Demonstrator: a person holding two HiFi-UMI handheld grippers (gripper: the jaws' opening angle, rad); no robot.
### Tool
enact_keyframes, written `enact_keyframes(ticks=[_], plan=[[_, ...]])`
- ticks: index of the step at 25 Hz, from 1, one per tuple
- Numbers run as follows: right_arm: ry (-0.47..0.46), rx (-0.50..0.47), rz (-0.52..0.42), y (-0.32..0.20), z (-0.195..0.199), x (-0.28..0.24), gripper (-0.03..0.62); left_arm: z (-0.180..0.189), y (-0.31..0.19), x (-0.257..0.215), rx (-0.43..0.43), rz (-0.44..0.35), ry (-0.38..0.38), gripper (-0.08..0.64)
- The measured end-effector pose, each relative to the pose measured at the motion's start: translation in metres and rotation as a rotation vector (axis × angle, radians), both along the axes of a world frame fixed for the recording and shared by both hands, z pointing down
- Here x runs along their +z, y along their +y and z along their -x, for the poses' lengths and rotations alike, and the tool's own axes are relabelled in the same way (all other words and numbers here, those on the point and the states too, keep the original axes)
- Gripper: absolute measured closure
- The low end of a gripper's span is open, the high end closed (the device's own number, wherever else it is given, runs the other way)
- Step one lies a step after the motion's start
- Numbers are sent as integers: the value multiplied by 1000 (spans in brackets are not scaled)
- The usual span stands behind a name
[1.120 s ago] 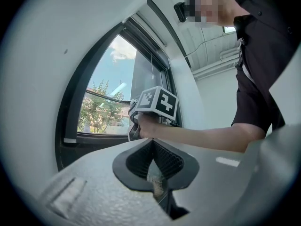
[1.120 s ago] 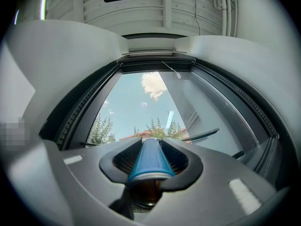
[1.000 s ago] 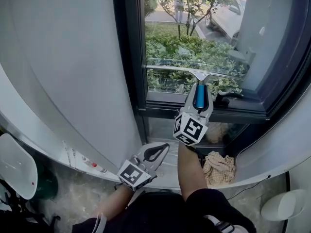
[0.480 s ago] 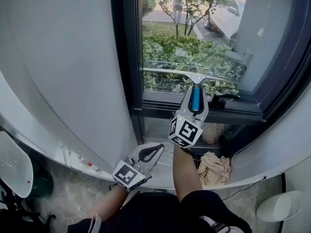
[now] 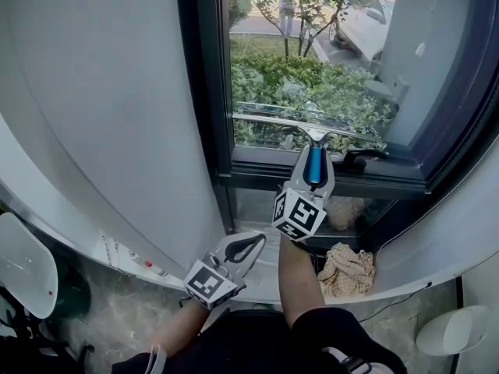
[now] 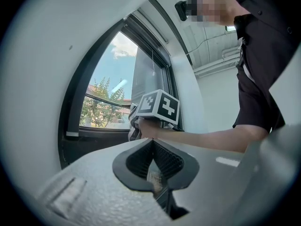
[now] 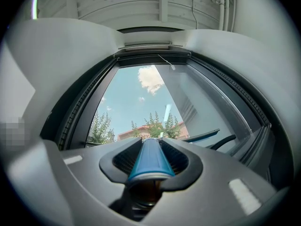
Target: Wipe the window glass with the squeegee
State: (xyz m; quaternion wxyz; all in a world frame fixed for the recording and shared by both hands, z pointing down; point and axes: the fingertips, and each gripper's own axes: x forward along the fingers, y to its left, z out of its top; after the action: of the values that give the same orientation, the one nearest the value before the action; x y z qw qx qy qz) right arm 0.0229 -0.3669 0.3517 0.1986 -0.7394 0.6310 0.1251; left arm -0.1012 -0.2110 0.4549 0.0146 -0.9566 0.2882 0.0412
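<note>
Squeegee (image 5: 312,131) lower on glass (image 5: 312,53), perhaps; handle between right gripper (image 5: 316,156) fingers (image 7: 123,159).

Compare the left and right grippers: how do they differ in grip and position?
The right gripper is shut on the blue-handled, metal-bladed squeegee; the left gripper is shut on nothing. The right gripper reaches up to the window glass, while the left gripper sits lower, away from the glass. Both are grey and carry marker cubes.
</note>
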Motion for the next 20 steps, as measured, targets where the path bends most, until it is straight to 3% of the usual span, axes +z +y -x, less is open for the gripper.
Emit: enact_keyframes(ticks=[9, 13, 20], plan=[[14, -11, -11, 0, -5, -6, 465, -1, -1, -1, 6, -9, 6, 561], [49, -10, -111, 19, -18, -49, 465, -2, 0, 0, 2, -15, 20, 561], [98, 56, -338, 31, -82, -182, 465, -27, -13, -22, 51, -30, 89, 561]])
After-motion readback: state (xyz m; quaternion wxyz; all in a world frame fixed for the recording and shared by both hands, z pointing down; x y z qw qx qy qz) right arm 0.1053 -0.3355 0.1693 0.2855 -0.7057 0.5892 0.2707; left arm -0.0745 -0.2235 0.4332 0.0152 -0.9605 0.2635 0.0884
